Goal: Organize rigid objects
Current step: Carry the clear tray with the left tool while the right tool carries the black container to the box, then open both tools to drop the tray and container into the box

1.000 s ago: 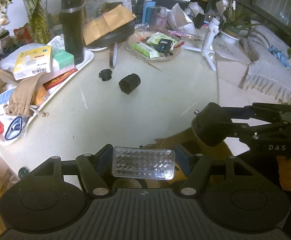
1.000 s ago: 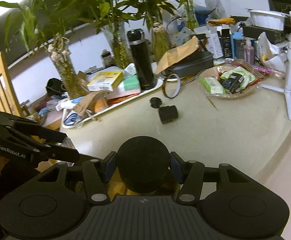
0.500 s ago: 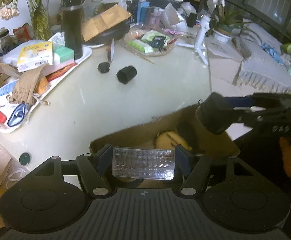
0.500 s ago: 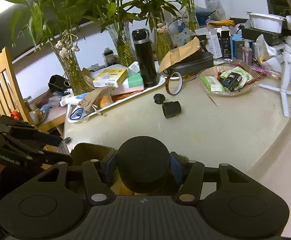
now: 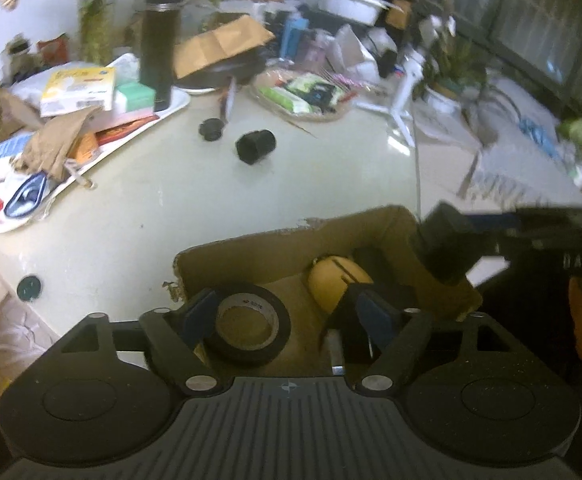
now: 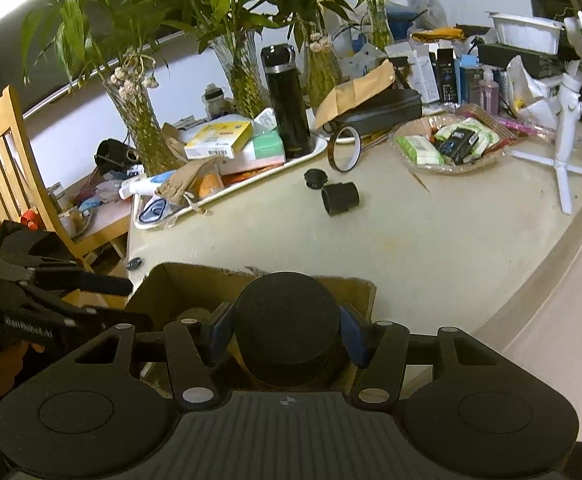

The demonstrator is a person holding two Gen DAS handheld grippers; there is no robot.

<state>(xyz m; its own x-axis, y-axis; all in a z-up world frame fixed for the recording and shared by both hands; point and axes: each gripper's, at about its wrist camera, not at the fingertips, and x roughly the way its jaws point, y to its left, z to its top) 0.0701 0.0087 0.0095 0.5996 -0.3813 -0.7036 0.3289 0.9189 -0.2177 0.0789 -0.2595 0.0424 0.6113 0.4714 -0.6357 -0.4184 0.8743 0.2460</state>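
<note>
My left gripper [image 5: 283, 316] is open and empty above an open cardboard box [image 5: 251, 252] at the table's near edge. A black tape roll [image 5: 247, 328] and a yellow object [image 5: 337, 282] lie inside the box. The clear studded case is not in view. My right gripper [image 6: 285, 332] is shut on a black round cylinder [image 6: 287, 332] and holds it over the box [image 6: 195, 280]. It shows at the right of the left wrist view [image 5: 449, 246]. A black cup [image 6: 339, 198] and a small black cap [image 6: 315, 178] lie on the table.
A white tray [image 6: 311, 152] holds boxes, a pouch and a black flask [image 6: 285, 100]. A tape ring [image 6: 345, 148] stands upright beside it. A glass dish of packets [image 6: 443, 148], a white tripod [image 6: 567, 152], plant vases and a wooden chair [image 6: 7, 148] surround the table.
My left gripper has opened and the clear studded case has left it. Both grippers have moved back toward the near edge, so the box interior now shows. The right gripper still holds the cylinder.
</note>
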